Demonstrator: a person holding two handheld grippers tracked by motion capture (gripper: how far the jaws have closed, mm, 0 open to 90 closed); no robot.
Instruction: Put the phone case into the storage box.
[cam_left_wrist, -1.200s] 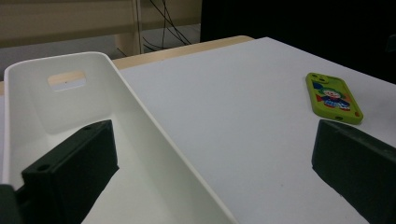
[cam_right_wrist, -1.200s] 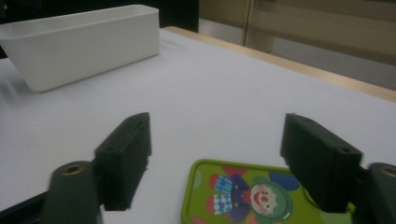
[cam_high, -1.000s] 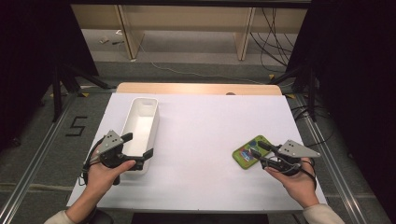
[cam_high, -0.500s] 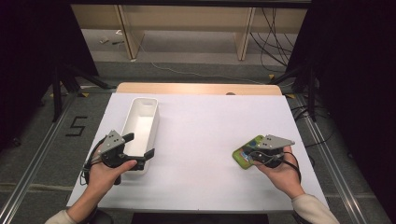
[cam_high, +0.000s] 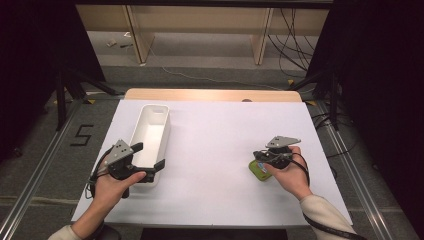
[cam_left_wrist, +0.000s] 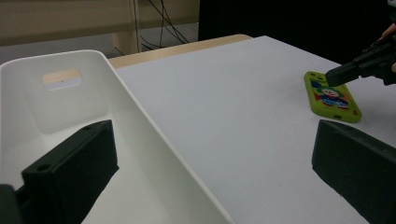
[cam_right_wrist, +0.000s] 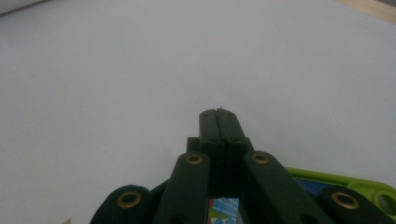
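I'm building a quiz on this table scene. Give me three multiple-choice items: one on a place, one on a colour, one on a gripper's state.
1. Where does the left gripper stand?
A. At the near end of the white plastic bin
B. Beside the toy phone
C. Off the table

2. What colour is the flat plastic toy phone?
A. Red
B. Lime green
C. Black

3. How are the right gripper's jaws?
A. Wide open
B. Shut together, empty
C. Shut on the bin

A: one jaw inside the bin, one outside.
B: its rim is lime green.
B: the jaws meet above the phone.
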